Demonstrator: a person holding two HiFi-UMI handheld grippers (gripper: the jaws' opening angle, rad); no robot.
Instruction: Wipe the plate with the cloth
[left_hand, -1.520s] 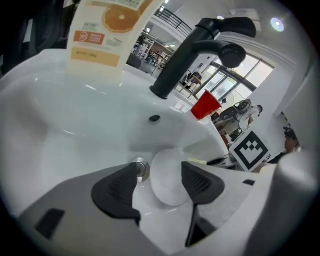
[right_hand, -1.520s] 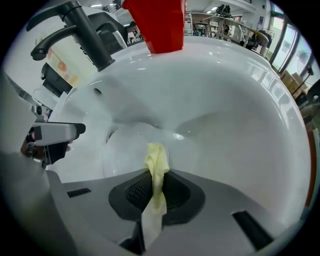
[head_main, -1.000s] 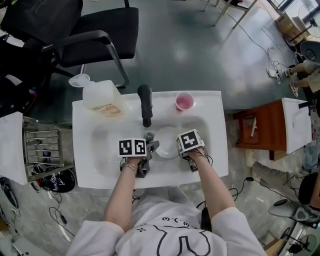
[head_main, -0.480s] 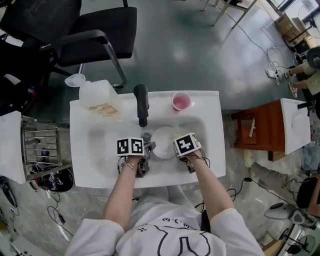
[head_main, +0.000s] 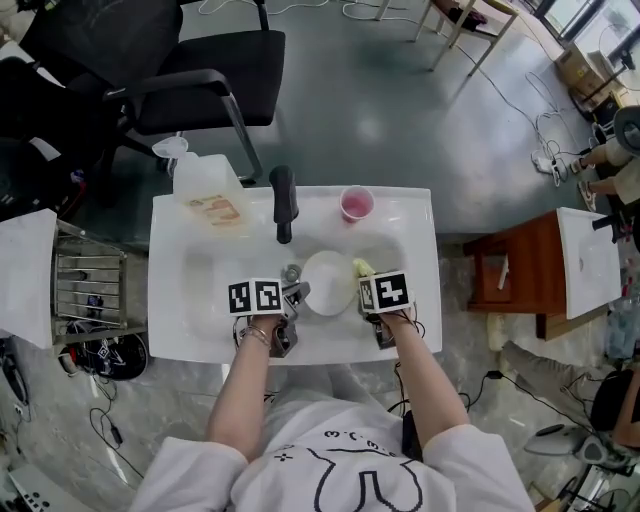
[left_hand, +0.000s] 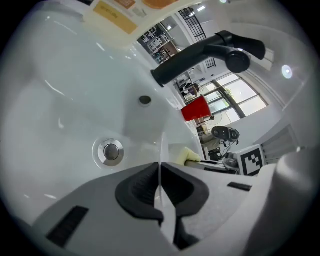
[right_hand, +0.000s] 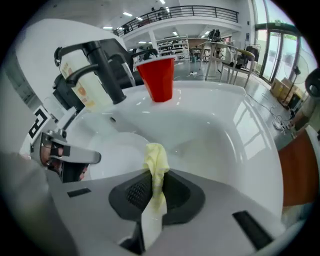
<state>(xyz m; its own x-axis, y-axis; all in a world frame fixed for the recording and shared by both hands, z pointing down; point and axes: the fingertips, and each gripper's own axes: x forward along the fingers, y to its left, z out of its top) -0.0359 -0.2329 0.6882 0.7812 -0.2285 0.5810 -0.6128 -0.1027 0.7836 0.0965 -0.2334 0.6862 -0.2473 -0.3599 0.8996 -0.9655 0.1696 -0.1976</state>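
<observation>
A white plate (head_main: 329, 283) is over the sink basin (head_main: 200, 280), between my two grippers. My left gripper (head_main: 297, 293) has just closed and is shut on the plate's left rim. In the left gripper view the rim (left_hand: 160, 165) shows as a thin white edge pinched between the black pads. My right gripper (head_main: 368, 284) is shut on a yellow cloth (right_hand: 156, 167), which sticks up from between its pads. The cloth (head_main: 362, 268) sits just beside the plate's right edge. In the right gripper view the plate (right_hand: 120, 150) lies left of the cloth.
A black faucet (head_main: 283, 203) stands at the back of the basin, with the drain (left_hand: 111, 151) below it. A red cup (head_main: 357, 203) and a clear jug (head_main: 205, 185) stand on the back ledge. A black chair (head_main: 190, 70) is behind the sink, and a wire rack (head_main: 90, 290) to its left.
The left jaws have shut on the plate's rim. Both grippers have risen a little, and the yellow cloth now shows beside the plate's right edge.
</observation>
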